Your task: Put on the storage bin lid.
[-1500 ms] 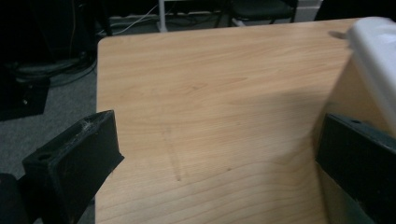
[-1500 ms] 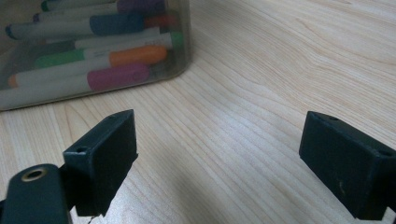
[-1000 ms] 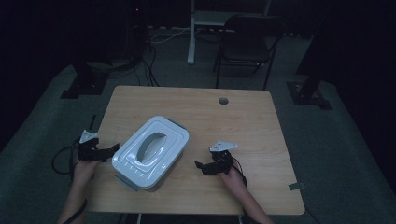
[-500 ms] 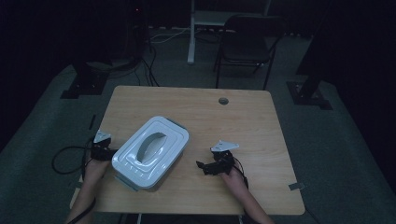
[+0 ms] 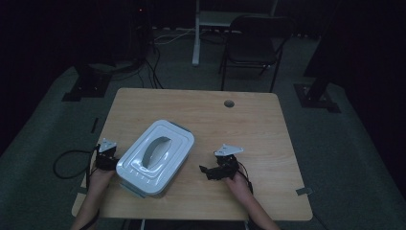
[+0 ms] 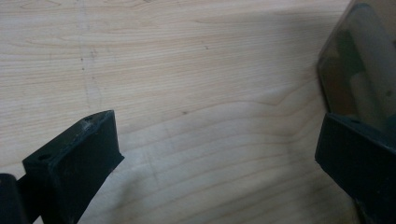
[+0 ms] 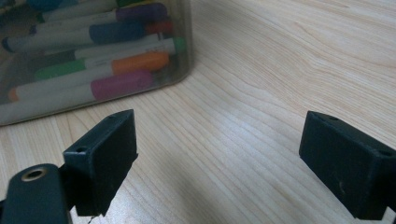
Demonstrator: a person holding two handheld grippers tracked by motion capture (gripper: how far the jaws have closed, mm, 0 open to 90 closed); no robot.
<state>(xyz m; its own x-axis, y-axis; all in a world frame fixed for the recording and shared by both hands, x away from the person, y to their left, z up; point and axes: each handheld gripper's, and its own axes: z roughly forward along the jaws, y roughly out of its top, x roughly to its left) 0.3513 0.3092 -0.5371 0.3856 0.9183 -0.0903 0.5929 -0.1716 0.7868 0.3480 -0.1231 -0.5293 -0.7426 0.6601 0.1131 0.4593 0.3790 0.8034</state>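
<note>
1. While both hands rest low on the wooden table, a lidded plastic box lies at an angle between the 2 grippers, toward the table's near-left part.
2. At the box's left end sits the left gripper, its jaws spread wide with bare wood between them; the box's clear wall is just beside 1 jaw.
3. Right of the box, apart from it, the right gripper points at it, jaws released and empty.
4. Coloured markers lie inside the box.
</note>
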